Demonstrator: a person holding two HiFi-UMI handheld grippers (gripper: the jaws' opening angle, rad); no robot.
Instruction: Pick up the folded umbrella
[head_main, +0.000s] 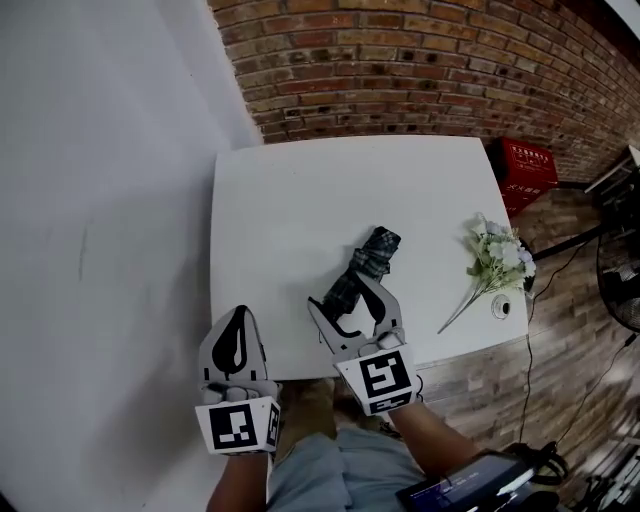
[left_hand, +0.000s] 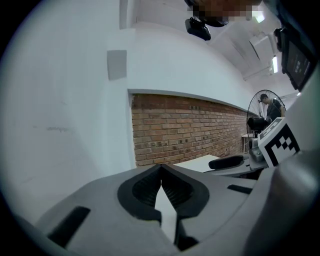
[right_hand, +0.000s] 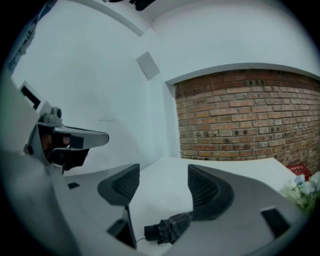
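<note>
While the right fingers (right_hand: 207, 190) stand apart over the near end of the umbrella (head_main: 368, 258) on the surface (head_main: 290, 220), left fingers (left_hand: 145, 190) together, an off-centre squeeze could pinch loose fabric and slip.

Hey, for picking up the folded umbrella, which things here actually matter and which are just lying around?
For the job:
- folded umbrella
- right gripper, jaws open and lined up on it
- white table it lies on

Just lying about:
- bunch of flowers
- red crate beyond the table
- left gripper, jaws shut with nothing between them
</note>
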